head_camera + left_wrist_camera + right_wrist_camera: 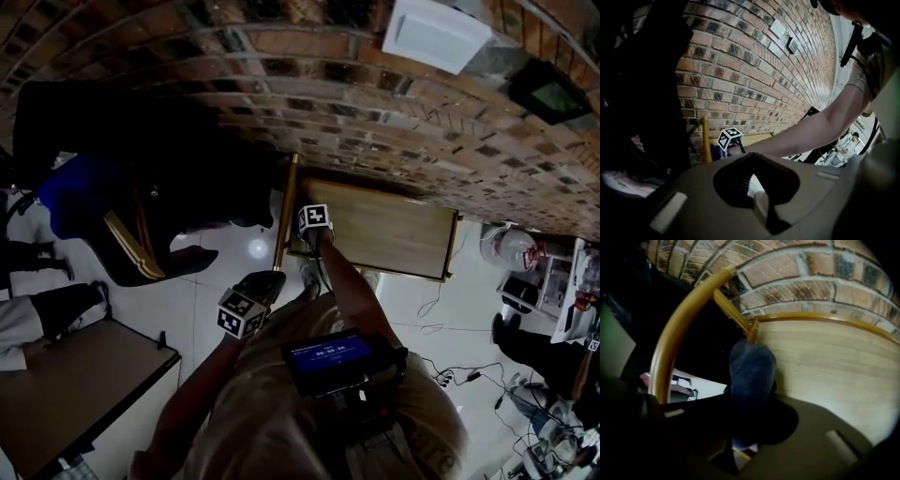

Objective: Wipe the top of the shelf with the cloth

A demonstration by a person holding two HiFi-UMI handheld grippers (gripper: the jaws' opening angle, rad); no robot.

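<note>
The left gripper (752,186) has its jaws a narrow gap apart, with nothing between them. The right gripper (743,430) is clamped on a blue cloth (751,373). The cloth juts ahead of the jaws at the corner of the wooden shelf top (825,366), which spreads to the gripper's right. A yellow rail (677,331) curves on its left.

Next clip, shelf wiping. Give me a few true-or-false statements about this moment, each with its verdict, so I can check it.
1. The right gripper grips a blue cloth. True.
2. The cloth sits at the middle of the shelf top. False: it is at the corner, beside the yellow rail.
3. The left gripper presses on the shelf top. False: it is off the shelf, over the floor, with nothing between its jaws.
4. A brick wall stands behind the shelf. True.
</note>
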